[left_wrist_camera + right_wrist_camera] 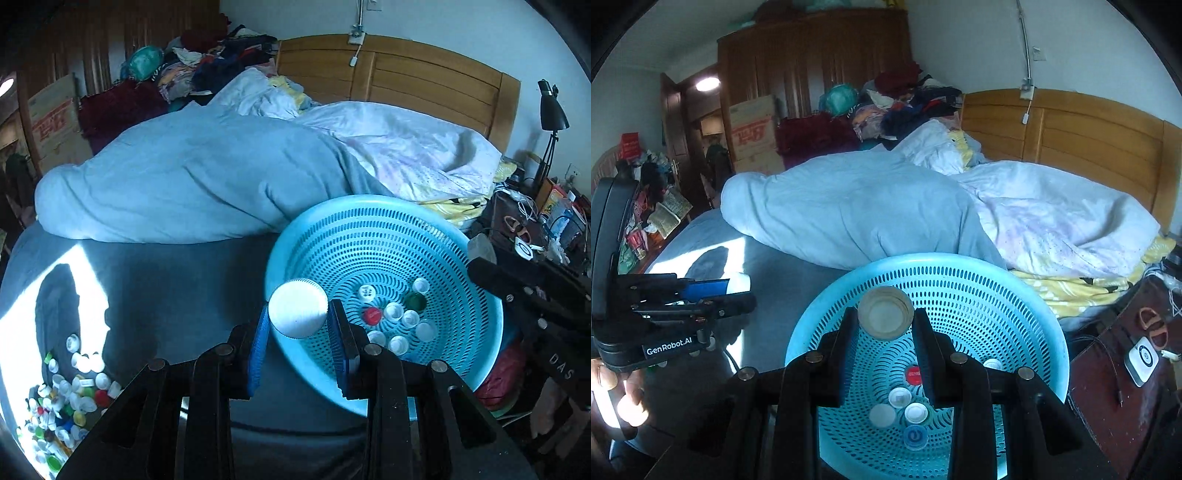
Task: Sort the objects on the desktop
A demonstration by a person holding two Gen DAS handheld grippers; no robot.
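Observation:
My left gripper (298,308) is shut on a white bottle cap (297,314), held between its blue pads just over the near-left rim of a light blue perforated basket (369,201). My right gripper (885,314) is shut on a cream bottle cap (885,317), its hollow side facing the camera, above the inside of the basket (923,258). Several caps, white, red, green and blue, lie on the basket's bottom (393,314) (901,397). The left gripper (744,286) also shows at the left of the right wrist view, and the right gripper (480,258) at the basket's right rim in the left wrist view.
A heap of mixed bottle caps (70,398) lies on the grey-blue bedsheet in sunlight at lower left. A rumpled blue duvet (192,184) lies behind the basket. A cluttered dark side table (1126,362) stands to the right. A hand (628,402) holds the left gripper.

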